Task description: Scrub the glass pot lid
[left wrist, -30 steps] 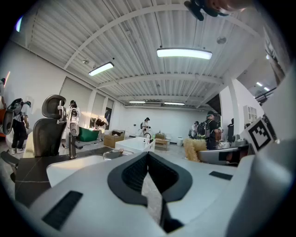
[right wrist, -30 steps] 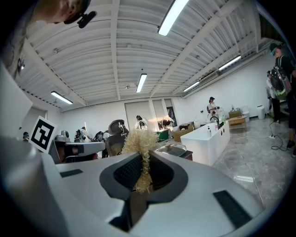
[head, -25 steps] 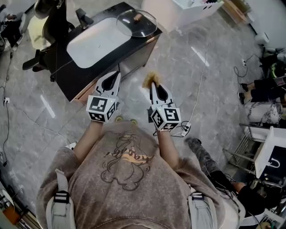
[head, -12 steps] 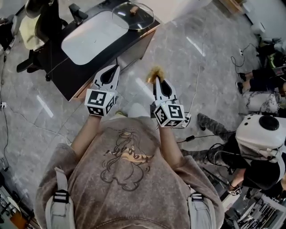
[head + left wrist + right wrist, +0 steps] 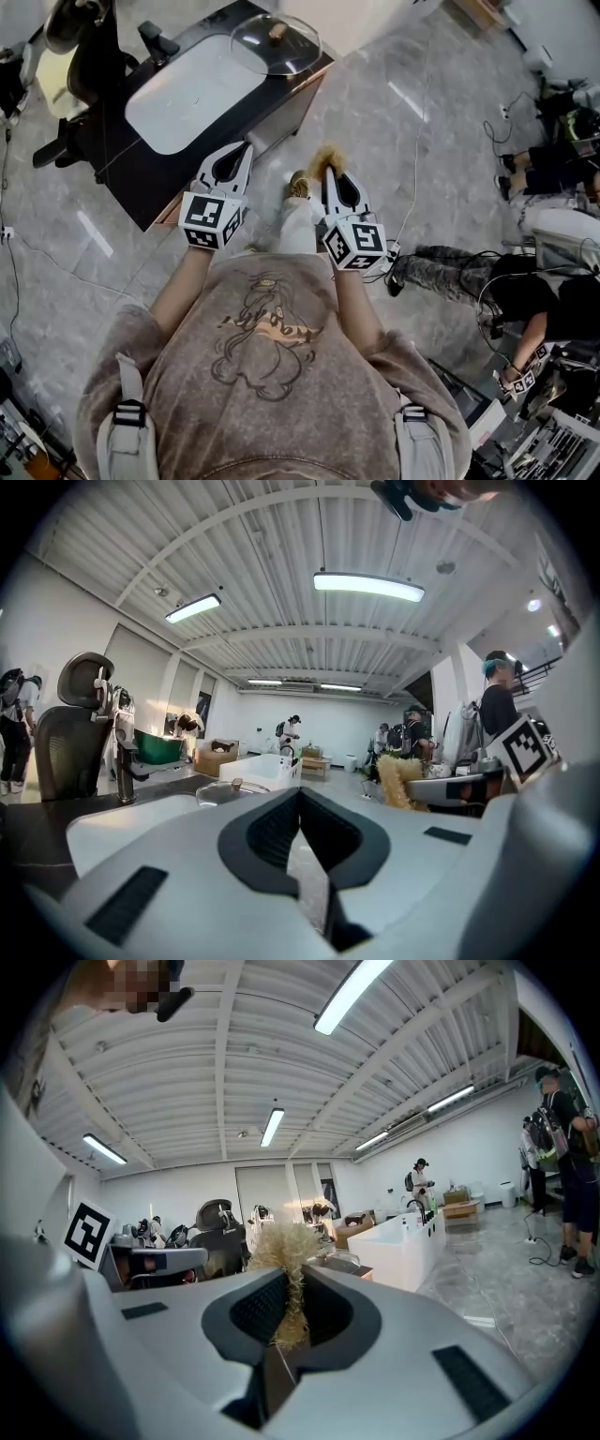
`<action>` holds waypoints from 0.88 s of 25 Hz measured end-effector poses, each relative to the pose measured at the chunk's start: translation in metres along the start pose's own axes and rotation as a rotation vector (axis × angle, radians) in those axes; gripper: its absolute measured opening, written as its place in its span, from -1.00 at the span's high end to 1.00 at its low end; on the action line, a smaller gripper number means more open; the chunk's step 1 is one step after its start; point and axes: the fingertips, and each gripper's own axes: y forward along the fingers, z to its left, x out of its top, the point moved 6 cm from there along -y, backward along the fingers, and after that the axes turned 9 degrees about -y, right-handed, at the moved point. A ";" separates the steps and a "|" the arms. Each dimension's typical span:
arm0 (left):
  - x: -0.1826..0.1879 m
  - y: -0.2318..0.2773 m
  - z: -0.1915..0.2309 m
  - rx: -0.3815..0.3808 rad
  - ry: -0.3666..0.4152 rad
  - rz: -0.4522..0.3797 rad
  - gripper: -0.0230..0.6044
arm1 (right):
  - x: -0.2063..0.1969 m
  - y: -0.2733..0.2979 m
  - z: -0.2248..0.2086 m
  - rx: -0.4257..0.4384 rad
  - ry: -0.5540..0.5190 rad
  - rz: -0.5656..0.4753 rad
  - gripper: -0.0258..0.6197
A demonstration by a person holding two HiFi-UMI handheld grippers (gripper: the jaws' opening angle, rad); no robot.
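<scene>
- Right gripper (image 5: pixel 286 1283): jaws clamped on a straw-coloured scrubber (image 5: pixel 282 1252), with the bristly tuft poking out past the tips.
- Left gripper (image 5: pixel 300 797): jaws pressed together with nothing in them, just floor visible through the slot.
- Both grippers are held out in front of the person, roughly level and over bare floor, so they're not at the worktop (image 5: pixel 141 183) yet.
- The glass pot lid (image 5: pixel 275 43) lies knob up on the far right corner of the dark worktop, just beside the white sink basin (image 5: pixel 192 94), well apart from both grippers.
- My read is this is the approach step, and no scrubbing has started.
- Next they'd need to close the gap. I'd guess the left jaws open to steady the lid by its knob or rim while the right brings the scrubber onto the glass.
- Writing: nothing readable. There are only black-and-white square markers on the gripper cubes and a cartoon print on the person's shirt, with no brand I can make out.
</scene>
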 end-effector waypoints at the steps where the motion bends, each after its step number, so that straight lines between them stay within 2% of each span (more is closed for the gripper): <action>1: 0.001 0.006 0.002 -0.001 -0.001 0.001 0.87 | 0.000 0.006 -0.004 -0.001 0.000 0.000 0.79; 8: 0.007 0.054 0.025 0.016 0.000 0.008 0.87 | 0.000 0.060 -0.036 0.016 0.016 -0.007 0.79; 19: 0.037 0.160 0.060 0.040 -0.007 0.031 0.87 | 0.020 0.164 -0.102 0.076 0.027 0.018 0.79; 22: 0.045 0.188 0.072 0.057 -0.037 0.045 0.88 | 0.023 0.195 -0.122 0.106 0.030 0.044 0.79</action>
